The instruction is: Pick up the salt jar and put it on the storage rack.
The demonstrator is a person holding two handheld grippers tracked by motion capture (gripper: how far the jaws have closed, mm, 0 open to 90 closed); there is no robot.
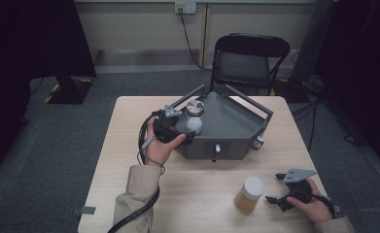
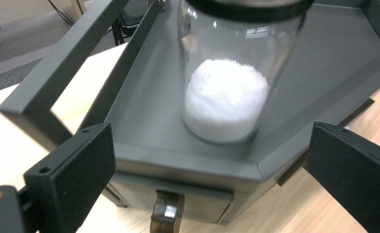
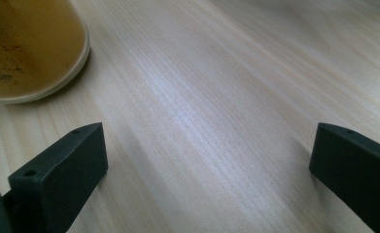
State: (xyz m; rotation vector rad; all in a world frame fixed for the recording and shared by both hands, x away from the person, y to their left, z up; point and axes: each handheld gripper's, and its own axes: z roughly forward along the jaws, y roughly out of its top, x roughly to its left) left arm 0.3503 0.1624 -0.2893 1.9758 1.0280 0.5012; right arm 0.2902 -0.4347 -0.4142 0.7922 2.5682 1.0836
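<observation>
A clear glass jar (image 1: pixel 195 118) (image 2: pixel 226 73) with white powder and a metal lid stands upright in the dark grey tray (image 1: pixel 231 121) (image 2: pixel 144 111), near its left rim. My left gripper (image 1: pixel 180 133) (image 2: pixel 212 174) is held just in front of the tray's near-left edge, jaws wide open and apart from the jar. A jar of yellow-brown powder with a white lid (image 1: pixel 249 195) (image 3: pixel 27 48) stands on the table at the front right. My right gripper (image 1: pixel 273 194) (image 3: pixel 207 170) rests open just right of it, nothing between its jaws.
The tray sits mid-table on the light wooden table (image 1: pixel 129 145), with raised bars along its back sides and a small clear handle (image 1: pixel 217 148) (image 2: pixel 165 218) on its front. A black folding chair (image 1: pixel 248 60) stands beyond the table's far edge.
</observation>
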